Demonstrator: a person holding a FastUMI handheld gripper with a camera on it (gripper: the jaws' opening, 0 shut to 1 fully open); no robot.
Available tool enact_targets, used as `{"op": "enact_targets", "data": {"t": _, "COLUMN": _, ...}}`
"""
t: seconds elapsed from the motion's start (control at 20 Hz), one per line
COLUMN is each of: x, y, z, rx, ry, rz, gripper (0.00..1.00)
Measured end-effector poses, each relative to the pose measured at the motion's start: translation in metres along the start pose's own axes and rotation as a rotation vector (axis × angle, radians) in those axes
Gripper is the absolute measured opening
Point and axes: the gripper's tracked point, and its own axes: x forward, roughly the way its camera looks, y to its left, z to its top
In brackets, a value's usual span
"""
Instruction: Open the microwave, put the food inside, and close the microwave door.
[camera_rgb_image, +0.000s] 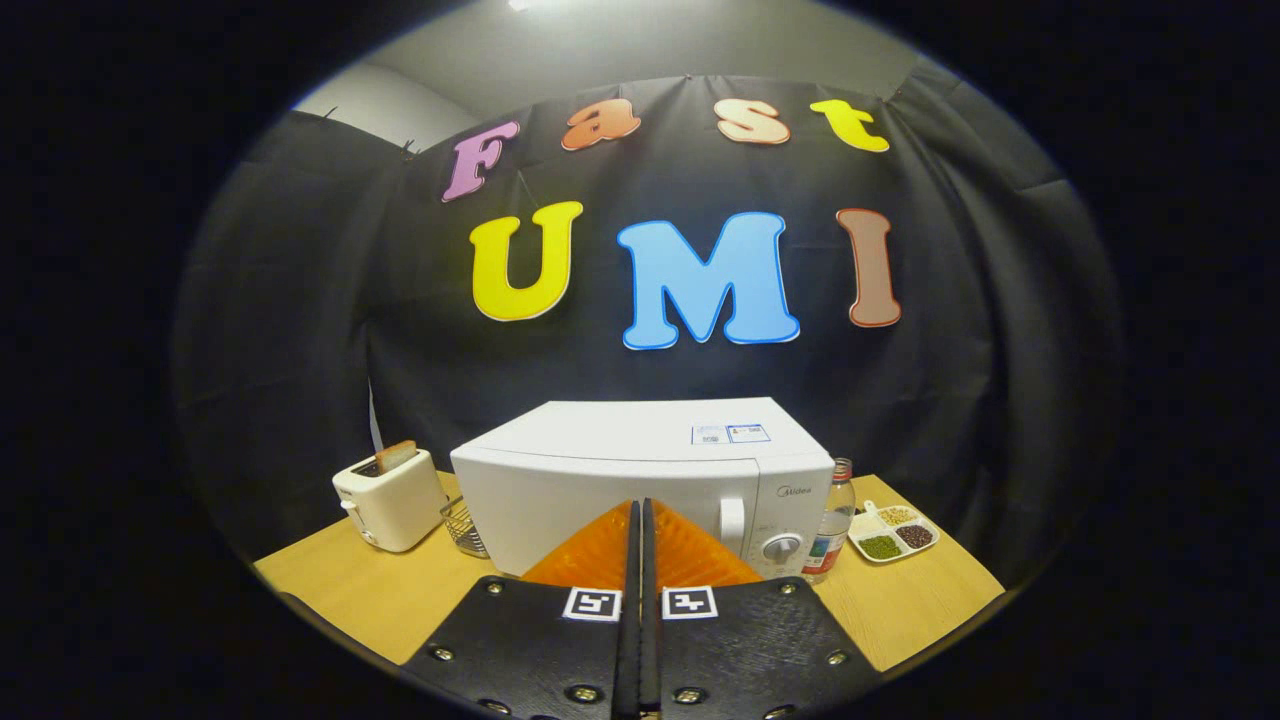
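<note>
Your gripper (640, 515) has its two orange fingers (600, 550) clenched together with nothing between them. They point at the white microwave (640, 480), which stands just ahead on the wooden table (900, 610) with its door closed. Left of it sit a toaster (390, 500) and a small wire basket (465, 525); right of it, a bottle (832, 520) and a divided dish of food (893, 533)
</note>
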Motion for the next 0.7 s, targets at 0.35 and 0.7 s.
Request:
{"op": "enact_targets", "data": {"t": 0.35, "x": -0.074, "y": 0.016, "z": 0.016, "rx": 0.012, "ry": -0.06, "rz": -0.01, "gripper": 0.09}}
{"op": "enact_targets", "data": {"t": 0.7, "x": -0.109, "y": 0.026, "z": 0.019, "rx": -0.004, "ry": -0.082, "rz": -0.018, "gripper": 0.98}}
